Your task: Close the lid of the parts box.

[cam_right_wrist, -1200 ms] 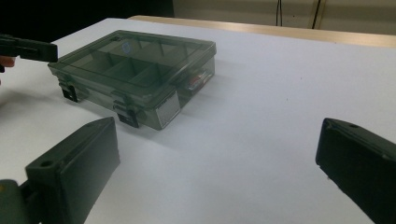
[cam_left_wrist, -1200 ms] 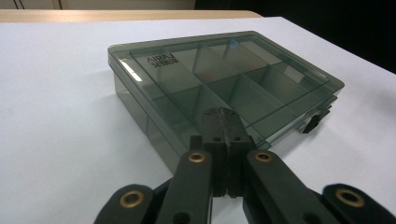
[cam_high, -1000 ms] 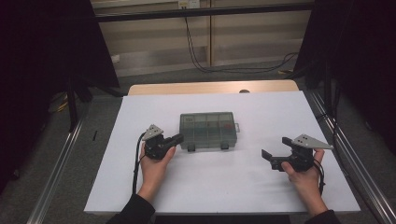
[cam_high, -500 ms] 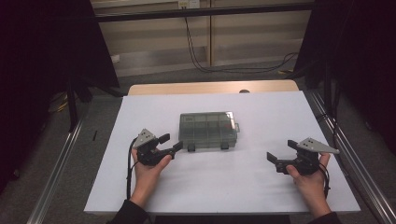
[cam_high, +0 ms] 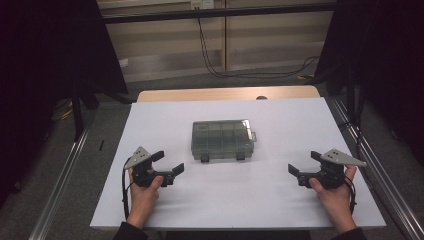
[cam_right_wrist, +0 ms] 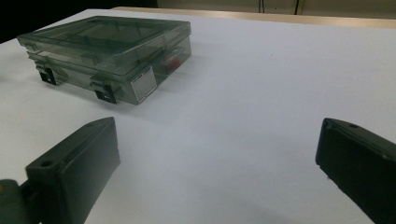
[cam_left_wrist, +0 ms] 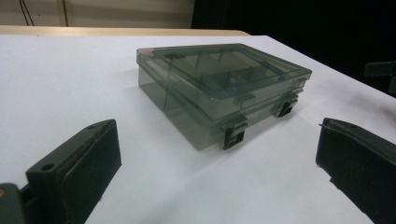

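Your left tongs [cam_high: 167, 163] gaped wide at seven o'clock on the white desk [cam_high: 280, 200], your right tongs [cam_high: 302, 164] equally wide at four o'clock, closed grey compartment box [cam_high: 221, 139] at centre between them, latches toward you, bare desk between tongs and box.

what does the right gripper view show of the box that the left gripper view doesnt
The right gripper view alone shows the box's end wall with a white label and a red item inside behind it. The left gripper view alone shows the opposite plain end wall and a small blue item under the lid. Both share the closed, smoky clear compartment box on the white table, its two dark front latches, and each gripper's own jaws spread wide with nothing between them.
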`<state>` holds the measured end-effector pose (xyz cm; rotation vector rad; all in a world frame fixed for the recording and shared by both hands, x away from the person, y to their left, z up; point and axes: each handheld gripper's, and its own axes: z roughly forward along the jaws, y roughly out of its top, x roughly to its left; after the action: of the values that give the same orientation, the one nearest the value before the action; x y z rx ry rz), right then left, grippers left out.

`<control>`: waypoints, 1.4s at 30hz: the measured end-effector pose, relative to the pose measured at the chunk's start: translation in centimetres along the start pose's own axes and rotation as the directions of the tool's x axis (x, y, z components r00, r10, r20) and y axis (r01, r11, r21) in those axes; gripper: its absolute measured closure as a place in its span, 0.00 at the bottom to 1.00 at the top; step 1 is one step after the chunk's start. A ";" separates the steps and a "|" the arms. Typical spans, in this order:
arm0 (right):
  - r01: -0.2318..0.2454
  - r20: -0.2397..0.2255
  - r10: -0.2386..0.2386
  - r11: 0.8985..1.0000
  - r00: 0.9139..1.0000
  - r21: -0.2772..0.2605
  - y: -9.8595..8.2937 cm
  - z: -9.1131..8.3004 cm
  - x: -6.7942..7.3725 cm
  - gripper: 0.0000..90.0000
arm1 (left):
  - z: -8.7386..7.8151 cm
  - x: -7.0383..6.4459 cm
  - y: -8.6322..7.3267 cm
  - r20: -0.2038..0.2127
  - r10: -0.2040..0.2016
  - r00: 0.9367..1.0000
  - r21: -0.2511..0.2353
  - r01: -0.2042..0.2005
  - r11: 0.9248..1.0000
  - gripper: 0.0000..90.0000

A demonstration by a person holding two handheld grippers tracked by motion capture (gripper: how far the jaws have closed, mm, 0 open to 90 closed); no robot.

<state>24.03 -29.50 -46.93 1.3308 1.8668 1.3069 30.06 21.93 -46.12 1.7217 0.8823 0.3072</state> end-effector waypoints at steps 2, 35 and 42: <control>-0.007 0.005 0.007 1.000 1.000 0.002 0.0 -0.1 -0.1 0.00 | -0.4 0.0 -0.1 -0.004 0.002 1.000 -0.003 -0.002 1.000 0.00; -0.041 0.063 0.041 0.999 0.997 -0.003 -0.9 -2.9 -1.7 0.00 | -5.6 1.2 -1.6 -0.108 0.046 0.993 0.005 -0.045 0.999 0.00; -0.041 0.060 0.040 0.999 0.997 0.006 -1.1 -2.7 -1.9 0.00 | -5.6 1.4 -1.7 -0.117 0.043 0.992 0.020 -0.041 0.999 0.00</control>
<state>22.13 -32.38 -47.02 1.4030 1.8146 1.2674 26.94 27.14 -46.05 1.7540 0.9366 0.4336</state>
